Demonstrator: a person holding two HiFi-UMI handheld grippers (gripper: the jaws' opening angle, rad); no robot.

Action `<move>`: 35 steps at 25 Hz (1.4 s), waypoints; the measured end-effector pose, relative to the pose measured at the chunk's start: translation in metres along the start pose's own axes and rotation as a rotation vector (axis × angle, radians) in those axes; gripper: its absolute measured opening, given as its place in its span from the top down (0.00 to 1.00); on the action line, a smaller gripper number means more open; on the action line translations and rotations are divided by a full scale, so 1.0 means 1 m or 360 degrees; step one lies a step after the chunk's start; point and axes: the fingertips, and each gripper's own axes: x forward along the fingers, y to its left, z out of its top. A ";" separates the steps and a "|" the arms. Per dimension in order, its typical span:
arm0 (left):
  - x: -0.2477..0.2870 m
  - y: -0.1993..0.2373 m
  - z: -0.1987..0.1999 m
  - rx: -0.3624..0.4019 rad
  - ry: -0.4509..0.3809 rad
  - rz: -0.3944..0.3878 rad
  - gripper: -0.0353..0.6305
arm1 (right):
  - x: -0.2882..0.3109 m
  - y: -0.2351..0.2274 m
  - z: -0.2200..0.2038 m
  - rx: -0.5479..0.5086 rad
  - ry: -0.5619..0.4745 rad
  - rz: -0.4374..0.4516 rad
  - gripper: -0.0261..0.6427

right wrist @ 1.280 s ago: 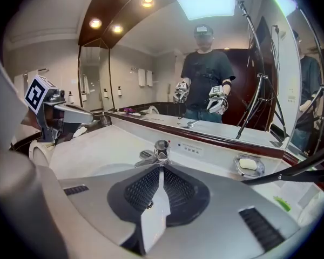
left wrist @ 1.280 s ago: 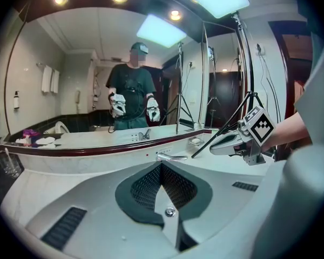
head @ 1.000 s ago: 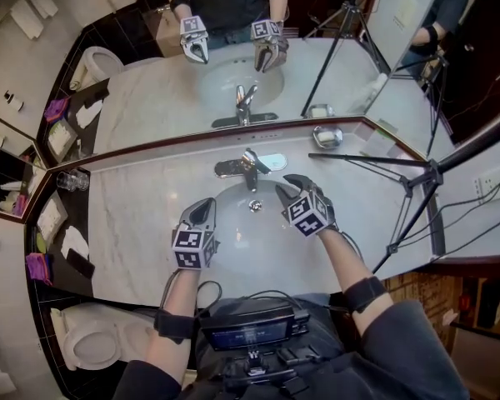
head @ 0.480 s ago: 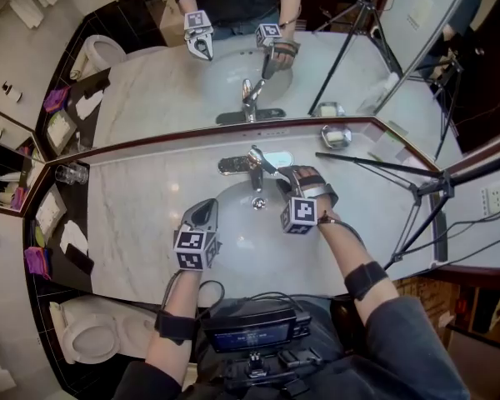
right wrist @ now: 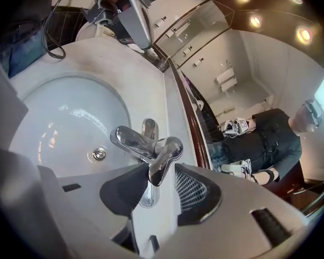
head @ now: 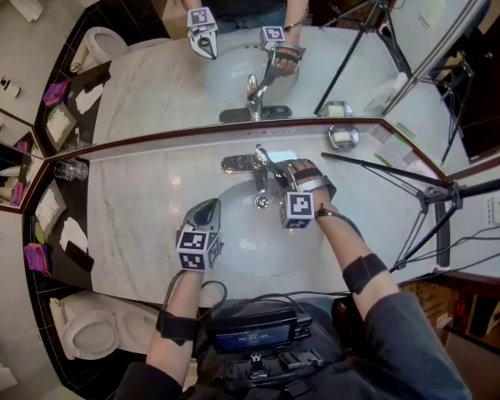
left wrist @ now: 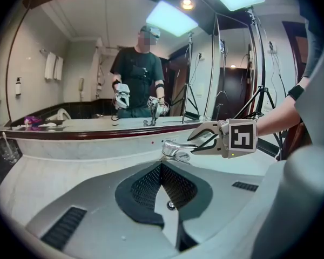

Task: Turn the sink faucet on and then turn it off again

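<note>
**A:** In the head view the right gripper (head: 282,173) reaches the faucet (head: 252,164) at the back of the sink basin (head: 233,244). How wide its jaws stand is hard to read from up there.

**B:** The right gripper view settles it. The jaws are apart, having just been opening, and the faucet's lever (right wrist: 163,159) stands tip-first between the pads with a gap showing beside it. It is not clamped.

**A:** And the left gripper (head: 207,209)?

**B:** The head view puts it over the basin's near left part, well apart from the faucet. The left gripper view shows its jaws pressed together with nothing between them, and the drain (left wrist: 171,204) shows in the opening under them.

**A:** That view also catches the right gripper side-on, its fingers at the lever, an angle its own camera cannot give.

**B:** The head view adds the layout: a marble countertop (head: 133,215), a mirror (head: 150,82) behind the faucet, and a tripod (head: 425,194) at the right.
</note>
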 end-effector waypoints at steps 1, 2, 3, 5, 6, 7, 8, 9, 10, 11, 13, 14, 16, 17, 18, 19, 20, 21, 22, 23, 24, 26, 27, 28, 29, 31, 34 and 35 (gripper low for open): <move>0.001 0.001 -0.001 -0.0003 0.0005 0.0001 0.94 | 0.002 -0.001 0.001 -0.0011 -0.0008 -0.0001 0.70; 0.001 0.002 -0.002 -0.0006 0.0009 0.0002 0.94 | 0.003 -0.003 0.002 -0.0016 -0.0015 -0.0010 0.70; 0.002 0.003 -0.004 -0.0009 0.0014 0.0002 0.94 | 0.004 -0.006 0.002 -0.0016 -0.0018 -0.0021 0.70; 0.004 0.005 -0.006 -0.0016 0.0021 0.0001 0.94 | 0.006 -0.009 0.004 -0.0016 -0.0019 -0.0021 0.70; 0.006 0.005 -0.006 -0.0019 0.0023 0.0000 0.94 | 0.008 -0.009 0.006 -0.0022 -0.0018 -0.0001 0.70; 0.007 0.005 -0.007 -0.0022 0.0025 -0.0001 0.94 | 0.009 -0.008 0.006 -0.0028 -0.0015 0.0028 0.70; 0.008 0.004 -0.007 -0.0023 0.0026 -0.0003 0.94 | 0.010 -0.006 0.006 -0.0033 -0.0012 0.0054 0.70; 0.009 0.003 -0.007 -0.0023 0.0026 -0.0006 0.94 | 0.011 -0.006 0.005 -0.0033 -0.0011 0.0069 0.70; 0.009 0.002 -0.007 -0.0022 0.0026 -0.0010 0.94 | 0.011 -0.006 0.005 -0.0030 -0.0013 0.0075 0.70; 0.010 0.002 -0.006 -0.0021 0.0025 -0.0012 0.94 | 0.011 -0.008 0.005 -0.0024 -0.0015 0.0077 0.70; 0.010 0.003 -0.005 -0.0022 0.0028 -0.0011 0.94 | 0.012 -0.010 0.006 -0.0016 -0.0014 0.0082 0.70; 0.011 0.003 -0.005 -0.0023 0.0030 -0.0010 0.94 | 0.012 -0.010 0.006 -0.0011 -0.0014 0.0083 0.70; 0.013 0.002 -0.005 -0.0024 0.0030 -0.0011 0.94 | 0.012 -0.012 0.005 0.0011 -0.0014 0.0073 0.70; 0.013 0.002 -0.005 -0.0024 0.0030 -0.0012 0.94 | 0.012 -0.014 0.005 0.0024 -0.0015 0.0059 0.70; 0.014 0.002 -0.005 -0.0024 0.0031 -0.0013 0.94 | 0.012 -0.019 0.007 0.0034 -0.0020 0.0037 0.70; 0.014 0.002 -0.005 -0.0024 0.0031 -0.0012 0.94 | 0.011 -0.024 0.010 0.0038 -0.0028 0.0019 0.70; 0.013 0.003 -0.005 -0.0024 0.0032 -0.0012 0.94 | 0.012 -0.029 0.014 0.0033 -0.0040 0.0012 0.70; 0.013 0.003 -0.005 -0.0024 0.0032 -0.0012 0.94 | 0.013 -0.032 0.017 0.0021 -0.0054 0.0020 0.70; 0.013 0.002 -0.004 -0.0023 0.0032 -0.0011 0.94 | 0.014 -0.035 0.021 0.0003 -0.0066 0.0038 0.70; 0.012 0.002 -0.004 -0.0023 0.0032 -0.0011 0.94 | 0.016 -0.035 0.023 -0.0013 -0.0073 0.0060 0.70; 0.013 0.002 -0.004 -0.0023 0.0031 -0.0011 0.94 | 0.018 -0.035 0.023 -0.0025 -0.0074 0.0083 0.70; 0.013 0.002 -0.004 -0.0026 0.0027 -0.0011 0.94 | 0.020 -0.036 0.021 -0.0038 -0.0066 0.0104 0.70; 0.013 0.002 -0.004 -0.0028 0.0026 -0.0011 0.94 | 0.020 -0.037 0.021 -0.0035 -0.0063 0.0107 0.69; 0.013 0.003 -0.005 -0.0031 0.0025 -0.0011 0.94 | 0.020 -0.038 0.021 -0.0025 -0.0063 0.0111 0.69; 0.013 0.003 -0.006 -0.0034 0.0026 -0.0010 0.94 | 0.021 -0.038 0.021 -0.0011 -0.0065 0.0115 0.69; 0.013 0.002 -0.006 -0.0041 0.0027 -0.0009 0.94 | 0.022 -0.039 0.022 0.0023 -0.0070 0.0126 0.69; 0.013 0.002 -0.008 -0.0046 0.0030 -0.0004 0.94 | 0.026 -0.042 0.022 0.0053 -0.0064 0.0146 0.69; 0.013 0.003 -0.009 -0.0048 0.0031 -0.0002 0.94 | 0.028 -0.042 0.022 0.0060 -0.0059 0.0152 0.69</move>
